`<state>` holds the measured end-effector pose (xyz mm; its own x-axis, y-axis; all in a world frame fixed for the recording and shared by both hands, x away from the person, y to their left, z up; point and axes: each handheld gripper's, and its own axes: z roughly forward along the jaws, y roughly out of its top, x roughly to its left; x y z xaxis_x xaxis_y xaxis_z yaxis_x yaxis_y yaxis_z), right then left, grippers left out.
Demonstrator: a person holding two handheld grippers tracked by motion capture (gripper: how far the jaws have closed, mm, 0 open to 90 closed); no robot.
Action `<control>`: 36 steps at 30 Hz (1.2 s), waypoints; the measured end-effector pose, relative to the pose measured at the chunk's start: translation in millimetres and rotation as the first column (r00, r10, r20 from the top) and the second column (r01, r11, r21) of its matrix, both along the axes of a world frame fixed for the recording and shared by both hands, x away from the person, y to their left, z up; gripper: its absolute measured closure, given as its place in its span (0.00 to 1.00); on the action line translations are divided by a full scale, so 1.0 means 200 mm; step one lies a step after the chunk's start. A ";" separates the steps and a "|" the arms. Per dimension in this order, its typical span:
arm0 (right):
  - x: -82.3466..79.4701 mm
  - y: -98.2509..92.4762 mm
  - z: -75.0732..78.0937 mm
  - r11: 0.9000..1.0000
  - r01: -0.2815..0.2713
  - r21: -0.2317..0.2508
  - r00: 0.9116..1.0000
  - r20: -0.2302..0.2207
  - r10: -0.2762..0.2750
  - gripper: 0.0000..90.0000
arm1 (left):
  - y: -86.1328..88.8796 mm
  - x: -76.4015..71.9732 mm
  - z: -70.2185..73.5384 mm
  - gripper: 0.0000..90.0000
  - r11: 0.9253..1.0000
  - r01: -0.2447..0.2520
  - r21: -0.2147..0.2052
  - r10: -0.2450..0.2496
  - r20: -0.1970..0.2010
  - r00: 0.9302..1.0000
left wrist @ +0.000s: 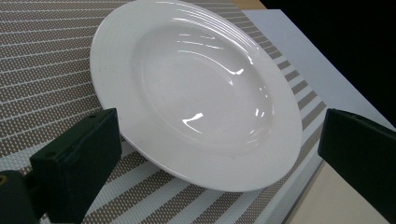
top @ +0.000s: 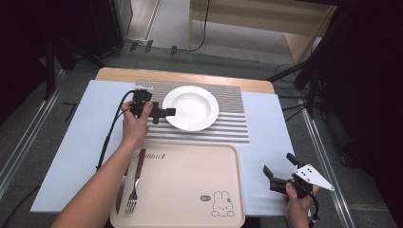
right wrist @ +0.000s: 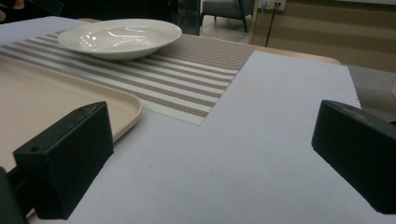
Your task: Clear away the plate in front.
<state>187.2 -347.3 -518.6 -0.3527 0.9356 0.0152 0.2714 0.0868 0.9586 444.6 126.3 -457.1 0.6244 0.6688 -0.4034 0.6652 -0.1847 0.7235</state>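
Plate (top: 190, 108), white and deep with a wide rim, sits on the striped placemat (top: 228, 126) toward the far middle of the counter (top: 66, 156), which is covered by a pale blue sheet. The counter is the largest thing here, its wooden far edge showing beyond the sheet. Next in size, a beige tray (top: 190, 185) with a small rabbit drawing in its near right corner lies at the near edge, just nearer than the placemat. The placemat itself carries brown and white stripes running left to right, and the plate rests on its left half.

At the tray's left edge lie a fork (top: 135, 183) with a brown handle and a knife (top: 119, 192) just to its left, both pointing near to far.

The left tool (top: 166, 113) is held at the plate's left rim, its jaws apart and pointing right. In the left gripper view the plate (left wrist: 196, 93) lies between the two black jaws and somewhat beyond them, with neither jaw touching the rim. The right tool (top: 278, 166) hovers over the bare sheet to the right of the tray, well apart from the plate, with its jaws spread wide and nothing between them. In the right gripper view the plate (right wrist: 119, 37) shows far off to the left on the placemat (right wrist: 187, 79), past the tray's corner (right wrist: 70, 102).
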 end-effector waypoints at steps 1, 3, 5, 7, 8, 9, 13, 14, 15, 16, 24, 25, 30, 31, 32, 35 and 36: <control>0.00 0.00 0.00 1.000 0.000 0.000 1.000 0.000 0.000 0.00 | 0.00 0.01 0.00 0.00 1.000 -0.001 -0.001 0.001 -0.004 1.000; 0.00 0.00 0.00 1.000 -0.001 -0.001 1.000 0.000 0.001 0.00 | -0.01 0.03 -0.01 0.00 1.000 -0.002 0.002 0.002 -0.009 1.000; 0.00 0.00 0.00 1.000 0.000 -0.003 1.000 -0.001 0.000 0.00 | -0.03 0.04 -0.03 0.00 1.000 -0.006 0.007 0.006 -0.018 1.000; 0.00 0.00 0.00 1.000 0.000 -0.002 1.000 -0.001 0.000 0.00 | -0.03 0.06 -0.04 0.00 1.000 -0.020 0.010 0.020 -0.029 0.999; 0.00 0.00 0.00 1.000 0.001 -0.001 1.000 -0.002 -0.001 0.00 | -0.04 0.07 -0.05 0.02 0.999 -0.028 0.017 0.029 -0.035 0.999; 0.00 0.00 0.00 1.000 0.000 0.000 1.000 -0.002 0.000 0.00 | -0.04 0.08 -0.06 0.03 0.999 -0.035 0.019 0.036 -0.042 0.998; 0.00 0.00 0.00 1.000 0.000 0.000 1.000 -0.002 0.000 0.00 | -0.05 0.10 -0.09 0.03 0.998 -0.055 0.022 0.056 -0.057 0.997; 0.00 0.00 0.00 1.000 -0.001 0.001 1.000 -0.002 0.001 0.00 | -0.05 0.11 -0.09 0.03 0.998 -0.060 0.021 0.061 -0.062 0.996; 0.00 0.00 0.00 1.000 -0.002 0.001 1.000 -0.001 0.002 0.00 | -0.05 0.12 -0.09 0.03 0.998 -0.063 0.023 0.064 -0.069 0.996; 0.00 0.00 0.00 1.000 -0.003 0.002 1.000 0.001 0.003 0.00 | -0.05 0.12 -0.10 0.03 0.998 -0.064 0.024 0.066 -0.071 0.995; 0.00 0.00 0.00 1.000 -0.004 0.001 1.000 0.000 0.004 0.00 | -0.05 0.16 -0.13 0.15 0.993 -0.109 0.036 0.113 -0.101 0.988; 0.00 0.00 0.00 1.000 -0.005 0.001 1.000 0.001 0.005 0.00 | -0.05 0.16 -0.14 0.16 0.994 -0.109 0.023 0.111 -0.112 0.988; 0.00 0.00 0.00 1.000 -0.006 0.001 1.000 0.000 0.006 0.00 | -0.05 0.18 -0.16 0.23 0.992 -0.125 0.008 0.125 -0.138 0.983; 0.00 0.00 0.00 1.000 -0.006 0.002 1.000 0.000 0.006 0.00 | -0.06 0.19 -0.16 0.23 0.992 -0.125 0.006 0.124 -0.145 0.982; 0.00 0.00 0.00 1.000 -0.006 0.002 1.000 0.001 0.006 0.00 | -0.06 0.19 -0.17 0.24 0.992 -0.129 0.011 0.129 -0.147 0.981; 0.00 0.00 0.00 1.000 -0.006 0.002 1.000 0.000 0.006 0.00 | -0.06 0.20 -0.18 0.28 0.991 -0.133 0.006 0.132 -0.161 0.978; 0.00 0.00 0.00 1.000 -0.006 0.002 1.000 0.001 0.006 0.00 | -0.06 0.20 -0.18 0.30 0.990 -0.141 0.006 0.140 -0.166 0.976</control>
<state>187.9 -347.6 -518.7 -0.3586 0.9333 0.0168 0.2697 0.0863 0.9591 484.1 114.3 -492.8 0.4485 0.7426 -0.4973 0.7950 -0.0773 0.6016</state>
